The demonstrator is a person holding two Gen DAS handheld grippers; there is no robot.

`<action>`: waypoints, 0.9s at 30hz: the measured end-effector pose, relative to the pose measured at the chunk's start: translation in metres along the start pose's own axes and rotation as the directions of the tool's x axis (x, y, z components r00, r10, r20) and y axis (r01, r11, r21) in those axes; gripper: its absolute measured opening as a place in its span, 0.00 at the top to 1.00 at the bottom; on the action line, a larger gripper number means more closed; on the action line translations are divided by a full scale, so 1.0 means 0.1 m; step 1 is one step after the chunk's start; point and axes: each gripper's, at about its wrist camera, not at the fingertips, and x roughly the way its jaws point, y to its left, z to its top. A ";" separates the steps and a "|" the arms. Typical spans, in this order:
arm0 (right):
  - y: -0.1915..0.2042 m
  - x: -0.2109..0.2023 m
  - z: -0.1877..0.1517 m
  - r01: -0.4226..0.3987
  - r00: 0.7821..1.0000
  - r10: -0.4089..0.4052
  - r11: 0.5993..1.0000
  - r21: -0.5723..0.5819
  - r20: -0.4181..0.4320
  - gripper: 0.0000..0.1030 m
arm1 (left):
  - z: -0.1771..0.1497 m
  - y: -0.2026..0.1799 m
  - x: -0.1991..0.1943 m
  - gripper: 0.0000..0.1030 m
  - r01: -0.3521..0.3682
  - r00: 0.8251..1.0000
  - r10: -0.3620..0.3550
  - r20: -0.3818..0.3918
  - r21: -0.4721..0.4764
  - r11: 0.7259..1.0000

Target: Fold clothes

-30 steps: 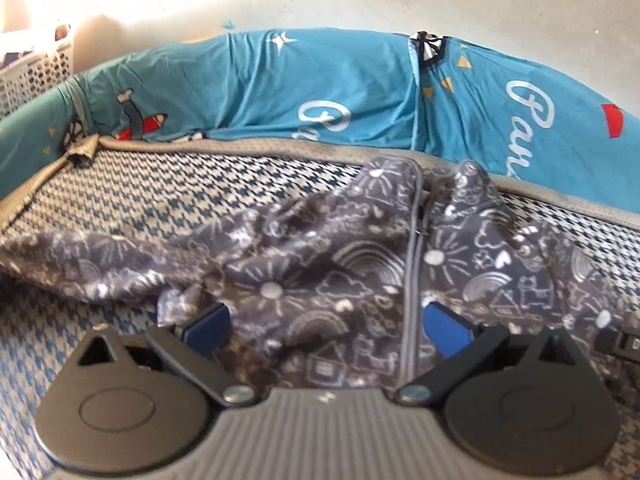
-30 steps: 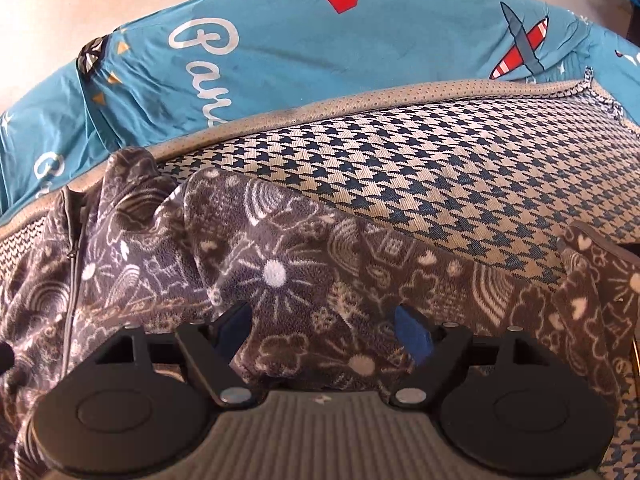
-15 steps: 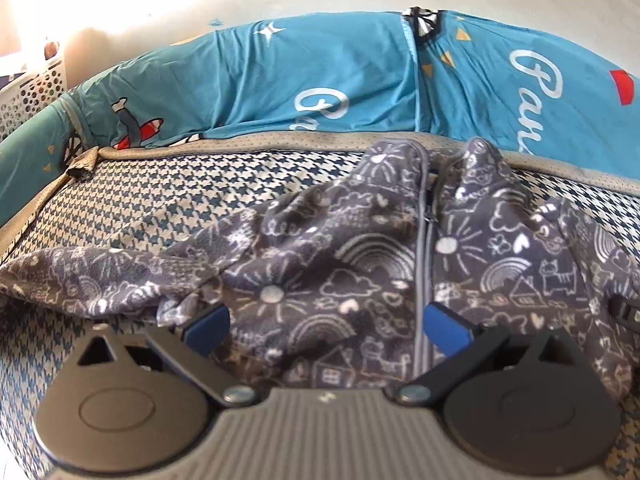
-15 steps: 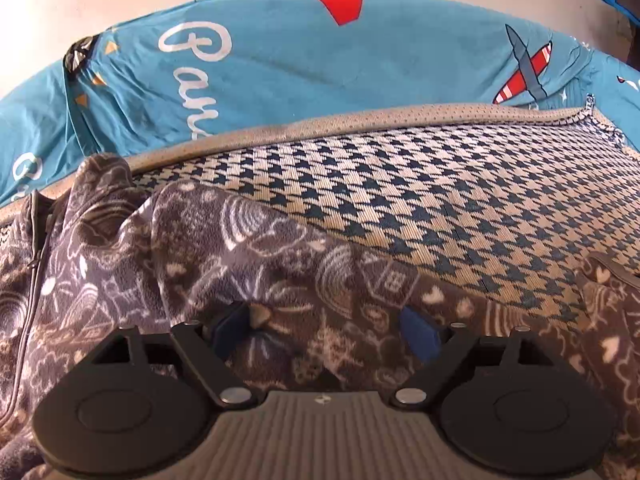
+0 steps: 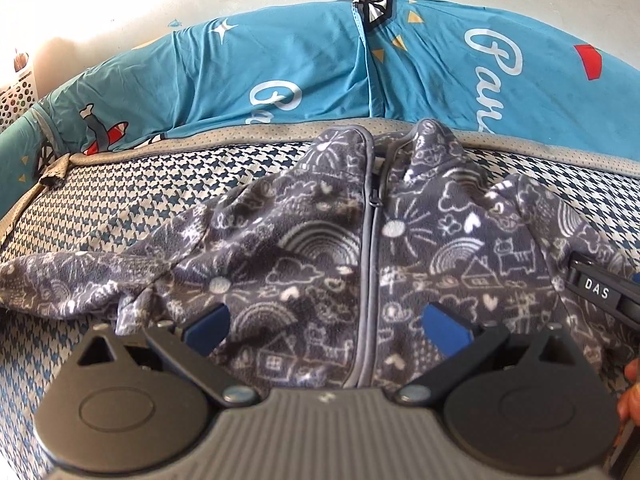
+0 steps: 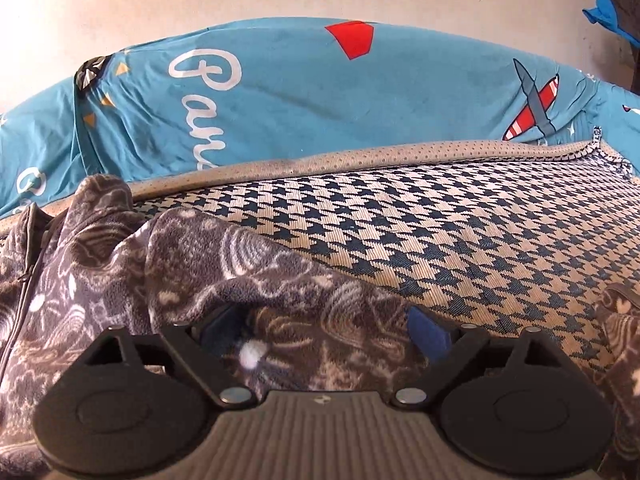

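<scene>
While both tools hover spread, nothing is pinned.
Grey fleece jacket (image 5: pixel 328 248) lies rumpled on the bed (image 6: pixel 460 240); right tool (image 6: pixel 328 332) opening over a sleeve fold, left tool (image 5: pixel 326 324) gaping — bunched cloth may snag, skewing the fold.

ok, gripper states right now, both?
Left gripper: open, over the jacket, gripping nothing.
Right gripper: jaws opening, jacket sleeve loose between them.
</scene>
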 end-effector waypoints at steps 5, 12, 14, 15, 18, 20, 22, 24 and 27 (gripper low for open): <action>-0.02 -0.01 -0.02 -0.006 1.000 0.006 1.000 0.003 0.011 0.09 | 0.00 0.01 -0.01 0.00 0.001 1.000 -0.001 0.001 0.003 1.000; -0.01 -0.02 -0.03 -0.006 1.000 0.006 1.000 -0.002 0.017 0.07 | -0.01 -0.01 -0.03 0.00 0.006 1.000 -0.006 0.019 0.019 1.000; -0.03 -0.02 -0.03 -0.016 1.000 0.016 1.000 0.007 0.018 0.06 | -0.01 0.01 -0.02 0.00 0.022 1.000 -0.022 0.008 0.013 1.000; -0.03 -0.03 -0.02 -0.022 1.000 0.021 1.000 0.011 0.019 0.06 | -0.01 0.01 -0.01 0.00 0.023 1.000 -0.023 0.002 0.009 1.000; -0.02 -0.02 -0.02 -0.021 1.000 0.021 1.000 0.007 0.017 0.05 | -0.01 0.03 0.00 0.00 0.023 1.000 -0.023 -0.001 -0.001 1.000; 0.01 -0.01 -0.03 -0.009 1.000 0.009 1.000 -0.007 0.014 0.05 | -0.01 0.03 -0.01 0.00 0.020 1.000 -0.019 0.005 -0.002 1.000; 0.03 0.00 -0.04 -0.002 1.000 0.002 1.000 -0.016 0.012 0.05 | -0.01 0.04 0.00 0.00 0.009 1.000 -0.009 0.007 0.001 1.000; 0.02 0.01 -0.05 -0.005 1.000 0.005 1.000 -0.012 0.013 0.05 | -0.01 0.05 0.02 0.00 -0.004 1.000 0.004 0.008 0.001 1.000; 0.02 0.02 -0.08 -0.003 1.000 0.003 1.000 -0.012 0.013 0.05 | -0.01 0.08 0.02 0.00 -0.012 1.000 0.012 0.005 -0.004 1.000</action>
